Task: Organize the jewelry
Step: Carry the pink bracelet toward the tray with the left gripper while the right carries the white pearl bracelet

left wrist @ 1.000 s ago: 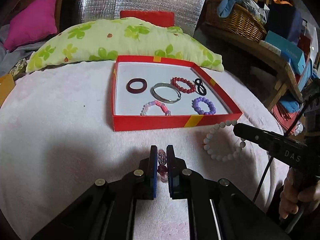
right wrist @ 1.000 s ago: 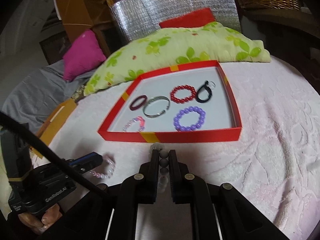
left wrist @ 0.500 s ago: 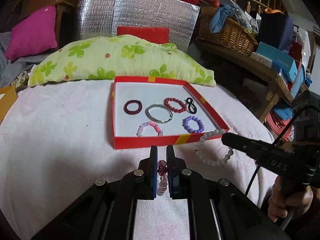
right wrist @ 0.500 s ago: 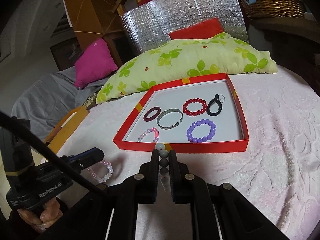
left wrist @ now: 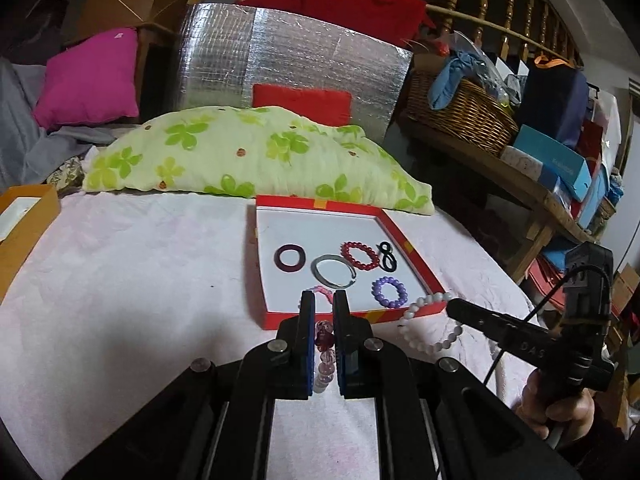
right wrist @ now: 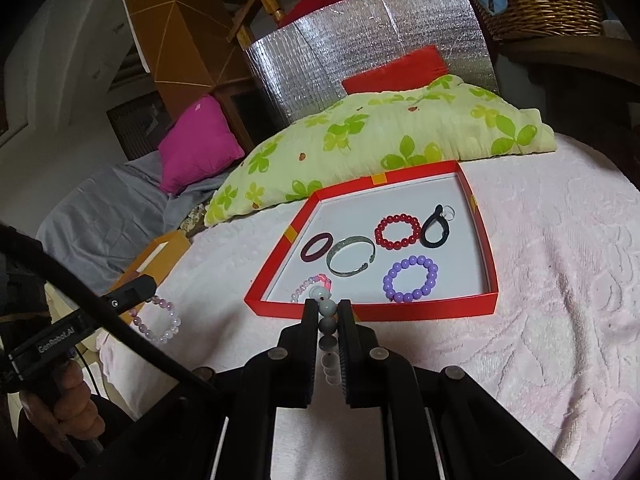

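White letters "DAS" stood on the black body of the right gripper [left wrist: 454,307], at the right of the left wrist view. "GenRobot.AI" was printed on the left gripper [right wrist: 146,285], at the lower left of the right wrist view. Lettering on the blue box [left wrist: 554,158] was too blurred to read.

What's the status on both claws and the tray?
Left claw shut on pink bead bracelet. Right claw shut on grey-white bead bracelet. Both short of red tray, six pieces inside. Path unobstructed.
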A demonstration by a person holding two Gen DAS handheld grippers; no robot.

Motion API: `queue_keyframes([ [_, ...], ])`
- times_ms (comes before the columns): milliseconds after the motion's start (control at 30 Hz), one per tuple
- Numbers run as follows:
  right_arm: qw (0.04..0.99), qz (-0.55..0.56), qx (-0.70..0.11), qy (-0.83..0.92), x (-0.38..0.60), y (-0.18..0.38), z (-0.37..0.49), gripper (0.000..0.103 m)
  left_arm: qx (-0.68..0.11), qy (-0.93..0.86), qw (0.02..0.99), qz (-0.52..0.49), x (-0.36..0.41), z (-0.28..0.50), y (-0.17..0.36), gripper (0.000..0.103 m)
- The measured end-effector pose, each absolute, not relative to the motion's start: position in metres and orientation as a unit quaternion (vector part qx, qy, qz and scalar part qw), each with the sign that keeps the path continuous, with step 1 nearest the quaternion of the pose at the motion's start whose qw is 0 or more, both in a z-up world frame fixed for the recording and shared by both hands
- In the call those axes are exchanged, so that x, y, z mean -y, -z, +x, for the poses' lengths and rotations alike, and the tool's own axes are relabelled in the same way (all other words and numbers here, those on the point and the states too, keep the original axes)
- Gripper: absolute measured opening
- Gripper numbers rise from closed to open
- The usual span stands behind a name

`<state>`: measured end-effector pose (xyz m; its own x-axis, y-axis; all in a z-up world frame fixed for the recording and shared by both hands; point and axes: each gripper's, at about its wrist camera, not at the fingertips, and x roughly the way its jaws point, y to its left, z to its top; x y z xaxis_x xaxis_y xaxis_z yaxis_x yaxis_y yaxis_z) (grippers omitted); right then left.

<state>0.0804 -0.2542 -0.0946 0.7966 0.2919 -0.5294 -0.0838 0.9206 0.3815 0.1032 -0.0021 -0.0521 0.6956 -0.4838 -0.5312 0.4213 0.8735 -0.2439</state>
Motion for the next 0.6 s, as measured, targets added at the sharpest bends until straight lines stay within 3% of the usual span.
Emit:
queue_keyframes([
  [600,0.938,0.18,-0.278,-0.104,0.261,0.055,0.097,0.011,-0.291,0.237,0.926,0.038,0.052,0.129,0.027,0.009],
])
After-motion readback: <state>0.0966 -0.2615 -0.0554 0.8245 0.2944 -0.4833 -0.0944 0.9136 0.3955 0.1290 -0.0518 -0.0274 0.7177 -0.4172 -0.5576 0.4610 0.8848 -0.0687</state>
